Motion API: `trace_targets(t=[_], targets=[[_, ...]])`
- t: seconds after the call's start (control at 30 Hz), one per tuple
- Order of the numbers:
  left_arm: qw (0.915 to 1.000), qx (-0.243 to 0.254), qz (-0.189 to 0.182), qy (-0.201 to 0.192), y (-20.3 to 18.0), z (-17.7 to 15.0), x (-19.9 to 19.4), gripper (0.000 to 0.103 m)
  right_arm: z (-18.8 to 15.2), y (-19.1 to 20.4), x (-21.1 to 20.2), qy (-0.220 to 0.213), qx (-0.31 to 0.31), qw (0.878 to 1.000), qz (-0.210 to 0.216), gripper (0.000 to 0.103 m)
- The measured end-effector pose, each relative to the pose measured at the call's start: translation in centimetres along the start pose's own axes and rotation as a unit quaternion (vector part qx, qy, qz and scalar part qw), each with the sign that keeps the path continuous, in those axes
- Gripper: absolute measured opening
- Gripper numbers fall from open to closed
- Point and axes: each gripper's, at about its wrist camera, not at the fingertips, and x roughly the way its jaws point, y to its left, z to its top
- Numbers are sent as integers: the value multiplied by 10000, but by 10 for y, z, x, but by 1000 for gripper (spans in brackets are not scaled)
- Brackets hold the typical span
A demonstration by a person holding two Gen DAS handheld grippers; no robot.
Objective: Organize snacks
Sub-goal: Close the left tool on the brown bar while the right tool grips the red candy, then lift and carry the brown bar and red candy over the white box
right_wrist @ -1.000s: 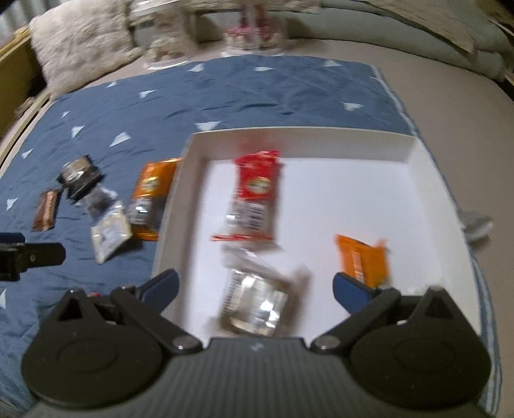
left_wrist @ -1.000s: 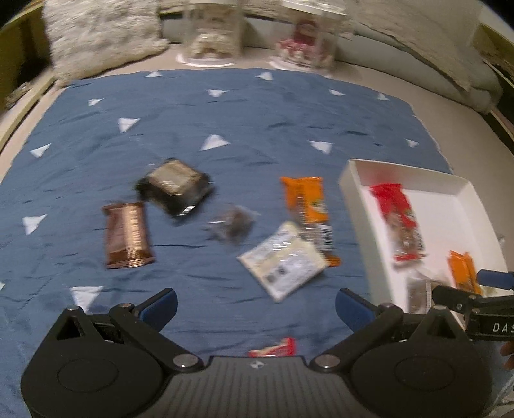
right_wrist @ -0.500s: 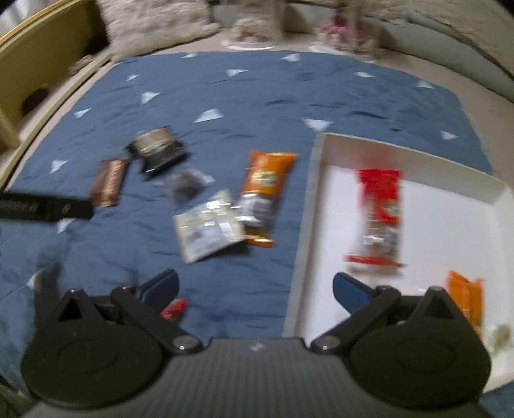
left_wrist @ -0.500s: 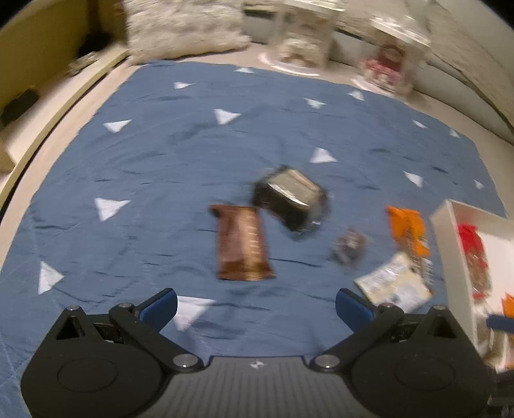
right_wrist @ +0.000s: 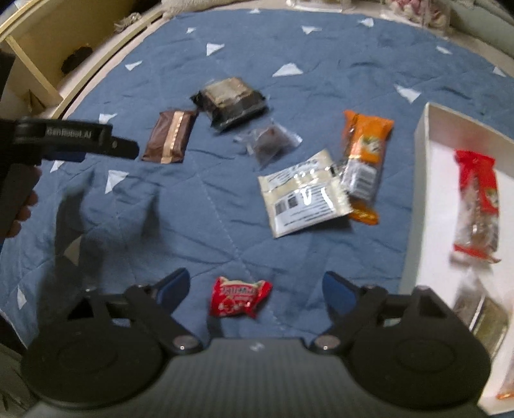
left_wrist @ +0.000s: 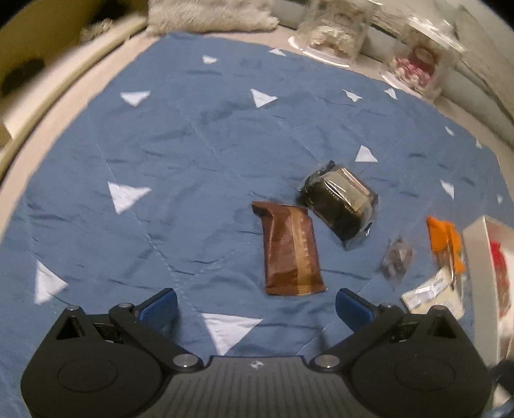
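Observation:
Several snacks lie on a blue quilt. A brown bar (left_wrist: pixel 290 252) lies just ahead of my open, empty left gripper (left_wrist: pixel 257 304), beside a black packet (left_wrist: pixel 340 204). My right gripper (right_wrist: pixel 255 291) is open with a small red candy (right_wrist: pixel 239 297) between its fingers on the quilt. In the right wrist view the brown bar (right_wrist: pixel 170 136), black packet (right_wrist: pixel 229 101), a small dark bag (right_wrist: pixel 270 143), a white sachet (right_wrist: pixel 303 194) and an orange bar (right_wrist: pixel 364 160) lie ahead. The white tray (right_wrist: pixel 417 180) at the right holds a red packet (right_wrist: pixel 477 202). The left gripper's finger (right_wrist: pixel 80 140) reaches in from the left.
A fluffy grey pillow (left_wrist: pixel 208 14) and two clear boxes (left_wrist: pixel 334 38) stand at the quilt's far edge. A wooden shelf (right_wrist: pixel 41 58) runs along the left side. The tray edge (left_wrist: pixel 478 257) shows at the right of the left wrist view.
Both grippers have swung left. The left one now faces the brown bar and black packet. The right one has left the tray and now hovers over the red candy.

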Motion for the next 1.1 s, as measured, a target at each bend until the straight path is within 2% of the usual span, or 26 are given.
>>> trace_targets(t=[0.1,0.27,0.43,0.63,0.73,0.8,0.83,0.9,0.97,1.1], targets=[[9999,-128,29,39,-4,7,10,103,0,-1,12,222,149,9994,219,81],[9991,-407,60,80,-15,18,25,103,-1,6,28,396,-42,9991,109,76],[9982,-475,306,178,-30,25,43,103,2,7,35,478,-39,9988,77,72],[9963,-528,635,224,-41,30,57,100,6,9,36,516,-201,9985,-6,57],[9954,-508,770,243,-45,32,59,92,4,17,37,469,-507,9976,-102,48],[9951,-435,853,227,-49,33,59,79,2,21,37,463,-628,9969,-101,47],[9950,-408,886,213,-50,33,58,76,2,22,37,454,-641,9969,-102,46],[9950,-352,922,165,-52,33,56,59,2,22,37,440,-649,9969,-73,45],[9952,-293,929,135,-55,33,55,50,3,22,36,425,-644,9970,-43,44],[9961,-238,844,124,-57,33,53,44,2,17,30,390,-642,9972,-10,41]])
